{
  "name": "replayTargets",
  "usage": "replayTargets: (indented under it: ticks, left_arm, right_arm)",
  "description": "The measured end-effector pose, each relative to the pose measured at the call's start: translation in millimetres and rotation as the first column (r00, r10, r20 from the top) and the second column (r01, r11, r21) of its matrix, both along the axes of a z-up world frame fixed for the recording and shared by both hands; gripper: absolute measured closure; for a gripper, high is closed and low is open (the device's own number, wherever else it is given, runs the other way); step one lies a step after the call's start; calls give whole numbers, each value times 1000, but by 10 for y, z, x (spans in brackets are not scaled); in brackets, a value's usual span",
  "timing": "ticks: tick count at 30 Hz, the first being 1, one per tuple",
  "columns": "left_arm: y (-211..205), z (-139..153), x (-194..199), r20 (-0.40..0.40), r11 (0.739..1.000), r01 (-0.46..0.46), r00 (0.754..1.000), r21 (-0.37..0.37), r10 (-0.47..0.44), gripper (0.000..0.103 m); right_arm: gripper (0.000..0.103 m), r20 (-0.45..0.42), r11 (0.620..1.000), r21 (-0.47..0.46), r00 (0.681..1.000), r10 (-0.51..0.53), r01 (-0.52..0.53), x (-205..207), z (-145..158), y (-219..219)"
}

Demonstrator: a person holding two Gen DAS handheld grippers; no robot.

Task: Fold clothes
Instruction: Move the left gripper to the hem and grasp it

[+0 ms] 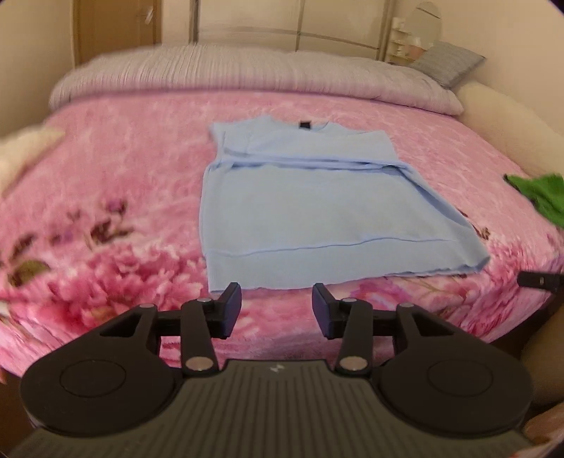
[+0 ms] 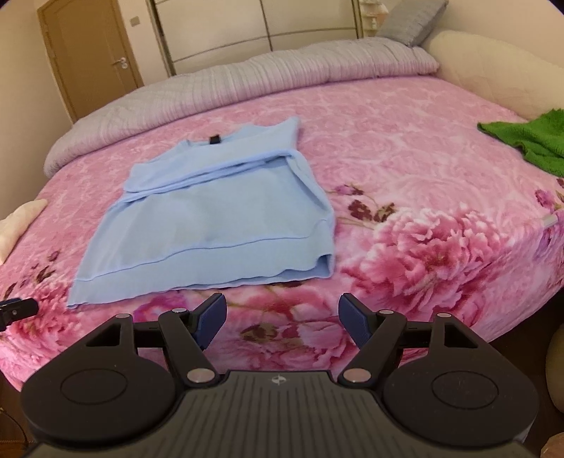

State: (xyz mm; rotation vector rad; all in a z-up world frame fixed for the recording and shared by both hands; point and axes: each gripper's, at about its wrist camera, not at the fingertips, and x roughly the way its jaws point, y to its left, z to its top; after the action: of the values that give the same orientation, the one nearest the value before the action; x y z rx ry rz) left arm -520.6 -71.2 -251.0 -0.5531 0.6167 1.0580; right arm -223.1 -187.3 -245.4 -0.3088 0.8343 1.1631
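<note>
A light blue knitted top point(image 1: 299, 204) lies flat on the pink flowered bedspread point(image 1: 116, 169), sleeves folded in across its body, hem toward me. In the right wrist view the same top point(image 2: 211, 218) lies left of centre. My left gripper point(image 1: 277, 310) hovers just short of the hem, its jaws apart with nothing between them. My right gripper point(image 2: 282, 317) hangs over the bedspread point(image 2: 423, 148) near the hem's right corner, jaws wide and empty. Each gripper's tip shows at the edge of the other's view: right point(image 1: 539, 280), left point(image 2: 17, 310).
A green garment point(image 1: 539, 197) point(image 2: 528, 141) lies at the bed's right side. A rolled grey quilt point(image 1: 246, 70) runs along the far edge, with a grey pillow point(image 2: 412, 21) and cream headboard point(image 2: 493, 74) at right. A cream cloth point(image 2: 17, 222) sits at the left edge.
</note>
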Motion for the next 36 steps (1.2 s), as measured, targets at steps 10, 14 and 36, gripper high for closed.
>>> replayTargets:
  ticks: [10, 14, 36]
  left_arm:
    - [994, -450, -419, 182, 971, -115, 971, -212, 155, 63]
    - [1264, -659, -509, 196, 951, -126, 963, -281, 185, 63]
    - [1763, -1214, -858, 578, 881, 61, 776, -469, 253, 67]
  right_arm:
    - [29, -240, 996, 35, 968, -70, 81, 814, -326, 514]
    - [30, -351, 990, 42, 930, -112, 135, 1102, -482, 670]
    - [47, -706, 975, 32, 695, -134, 221, 1716, -1172, 911]
